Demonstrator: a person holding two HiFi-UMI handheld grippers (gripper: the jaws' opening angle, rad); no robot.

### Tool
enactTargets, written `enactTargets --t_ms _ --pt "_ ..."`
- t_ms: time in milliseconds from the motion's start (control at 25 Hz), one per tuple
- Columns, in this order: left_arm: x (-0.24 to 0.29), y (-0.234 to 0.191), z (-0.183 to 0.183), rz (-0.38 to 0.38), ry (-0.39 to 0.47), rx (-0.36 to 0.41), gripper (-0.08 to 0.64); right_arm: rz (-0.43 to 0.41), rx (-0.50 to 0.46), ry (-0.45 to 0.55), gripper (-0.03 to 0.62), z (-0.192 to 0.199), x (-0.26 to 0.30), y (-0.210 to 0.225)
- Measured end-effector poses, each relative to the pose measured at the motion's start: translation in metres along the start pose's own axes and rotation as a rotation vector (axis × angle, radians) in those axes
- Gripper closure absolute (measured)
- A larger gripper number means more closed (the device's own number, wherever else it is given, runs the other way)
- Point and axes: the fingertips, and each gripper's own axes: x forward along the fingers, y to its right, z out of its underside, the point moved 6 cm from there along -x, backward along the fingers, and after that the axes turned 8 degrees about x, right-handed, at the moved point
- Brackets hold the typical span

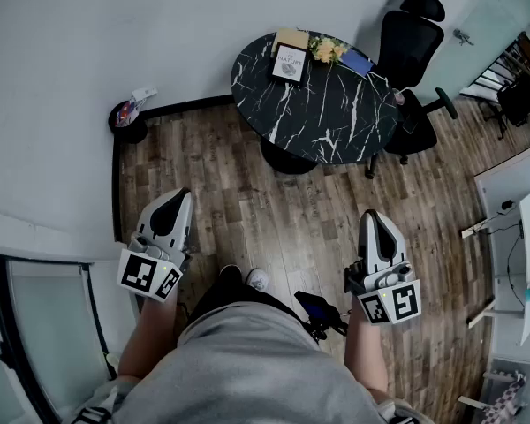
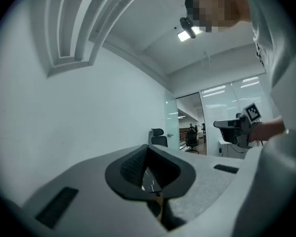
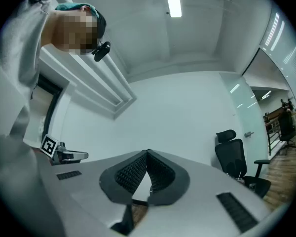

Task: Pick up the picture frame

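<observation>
The picture frame (image 1: 290, 63) stands on the far left part of a round black marble table (image 1: 336, 113), white with a dark border and print. Both grippers hang close to my body, well short of the table. My left gripper (image 1: 177, 198) is at lower left and my right gripper (image 1: 370, 217) at lower right, each with its jaws together and nothing between them. In the left gripper view the left gripper (image 2: 148, 149) points level toward a white wall. In the right gripper view the right gripper (image 3: 148, 153) points slightly upward at the same wall.
Yellow flowers (image 1: 327, 49), a tan book (image 1: 291, 37) and a blue item (image 1: 358, 62) share the table. A black office chair (image 1: 415, 51) stands behind it. A small dark stand (image 1: 128, 120) sits by the wall at left. White desks (image 1: 517, 237) line the right side.
</observation>
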Motion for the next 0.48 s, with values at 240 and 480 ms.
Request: enactTargets --t_ms 240,480 --pt "0.002 0.007 0.0 -0.004 0.004 0.008 0.554 0.0 -0.005 0.002 0.566 0.0 -0.007 0.005" --pt "0.005 0.014 0.004 -0.01 0.003 0.011 0.554 0.002 -0.009 0.013 0.567 -0.001 -0.013 0.014"
